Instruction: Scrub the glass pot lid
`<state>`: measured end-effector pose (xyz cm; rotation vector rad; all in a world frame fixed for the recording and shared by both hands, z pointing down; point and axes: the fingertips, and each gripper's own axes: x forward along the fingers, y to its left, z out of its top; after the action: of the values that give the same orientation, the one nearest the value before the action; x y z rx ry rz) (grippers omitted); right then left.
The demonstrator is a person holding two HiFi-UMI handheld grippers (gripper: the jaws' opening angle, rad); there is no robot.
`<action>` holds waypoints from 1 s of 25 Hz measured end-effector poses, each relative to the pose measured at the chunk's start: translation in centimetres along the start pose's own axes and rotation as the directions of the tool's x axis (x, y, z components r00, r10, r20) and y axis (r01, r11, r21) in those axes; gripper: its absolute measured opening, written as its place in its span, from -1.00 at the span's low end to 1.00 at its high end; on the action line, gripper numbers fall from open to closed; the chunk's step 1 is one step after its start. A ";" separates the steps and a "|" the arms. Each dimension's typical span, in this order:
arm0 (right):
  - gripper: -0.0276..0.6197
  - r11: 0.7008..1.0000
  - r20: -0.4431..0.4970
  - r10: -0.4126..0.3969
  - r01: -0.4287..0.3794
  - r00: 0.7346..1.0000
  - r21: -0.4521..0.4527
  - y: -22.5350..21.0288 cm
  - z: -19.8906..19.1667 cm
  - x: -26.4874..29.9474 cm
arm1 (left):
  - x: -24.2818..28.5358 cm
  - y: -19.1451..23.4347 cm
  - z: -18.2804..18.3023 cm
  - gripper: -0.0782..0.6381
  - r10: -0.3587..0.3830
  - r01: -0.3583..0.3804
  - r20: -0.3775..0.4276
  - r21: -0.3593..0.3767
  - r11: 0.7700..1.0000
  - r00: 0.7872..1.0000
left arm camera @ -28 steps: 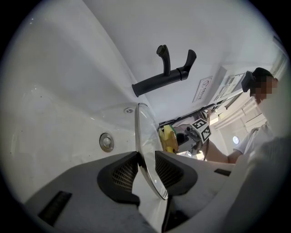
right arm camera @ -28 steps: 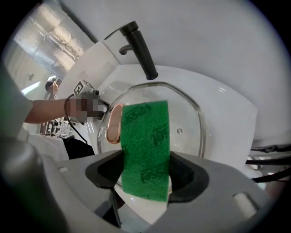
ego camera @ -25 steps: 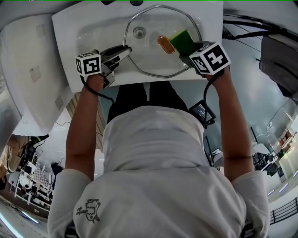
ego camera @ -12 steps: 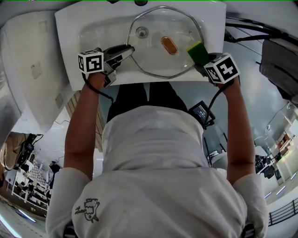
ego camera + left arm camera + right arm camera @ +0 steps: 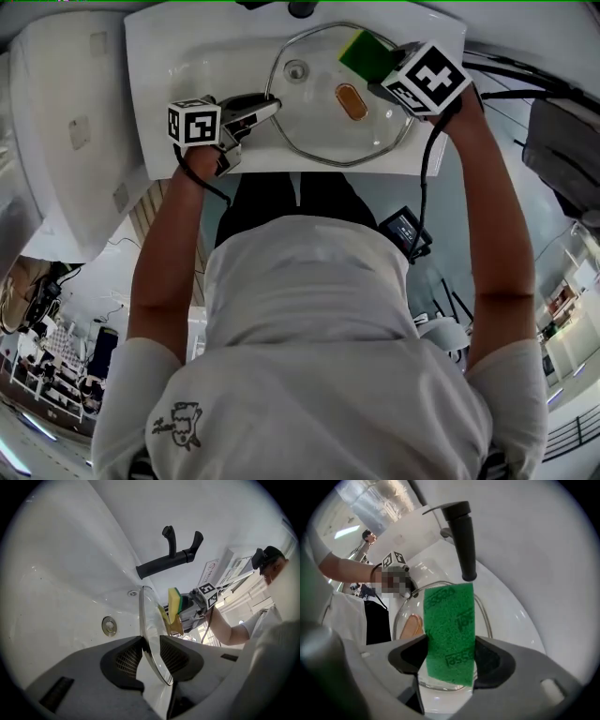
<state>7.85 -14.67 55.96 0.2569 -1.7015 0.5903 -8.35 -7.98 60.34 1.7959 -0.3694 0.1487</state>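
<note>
The person is wearing a white short-sleeved T-shirt (image 5: 309,319) with a small dark line drawing (image 5: 180,422) at lower left, and dark trousers (image 5: 281,197). The grey left gripper (image 5: 272,101), upper left, and right gripper (image 5: 372,66), upper right, are each bearing a white black-marked cube (image 5: 194,123) and trailing a thin black cable (image 5: 425,178).

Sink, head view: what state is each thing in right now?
glass lid, held by its rim over the sink.
left tool, shut on the glass lid's rim.
sponge, clamped, by the lid's far edge; contact unclear.
right tool, shut on the sponge.
tap, no water running.
</note>
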 end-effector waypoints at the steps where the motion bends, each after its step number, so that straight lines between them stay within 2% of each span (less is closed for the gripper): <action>1: 0.00 0.999 -0.011 0.005 -0.005 1.000 -0.039 0.1 1.4 0.3 | 0.0 0.1 0.0 -0.45 0.000 0.000 0.001 0.000 1.000 1.000; 5: 0.00 0.982 -0.096 0.026 -0.043 0.995 -0.184 2.0 5.4 1.6 | 0.0 0.2 0.0 -0.45 0.000 0.000 0.009 -0.006 1.000 1.000; 9: 0.00 0.957 -0.161 0.072 -0.113 0.984 -0.266 5.0 7.5 3.0 | -0.1 0.2 0.1 -0.45 -0.004 0.004 0.015 -0.007 1.000 1.000; 13: 0.00 0.938 -0.169 0.037 -0.093 0.985 -0.335 5.3 8.6 4.3 | -0.1 0.1 0.1 -0.45 -0.005 0.005 0.019 -0.006 1.000 1.000; 18: 0.00 0.952 -0.192 0.031 -0.088 0.981 -0.294 4.1 8.3 4.5 | -0.2 0.2 0.0 -0.46 -0.002 0.002 0.014 -0.004 1.000 1.000; 25: 0.00 0.985 -0.174 0.076 -0.102 0.982 -0.140 0.7 5.8 3.3 | -0.2 0.3 0.0 -0.46 0.002 -0.002 0.013 -0.003 1.000 1.000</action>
<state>1.84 -16.59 58.34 0.0232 -1.5896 0.5328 -8.60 -7.98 60.59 1.7944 -0.3802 0.1373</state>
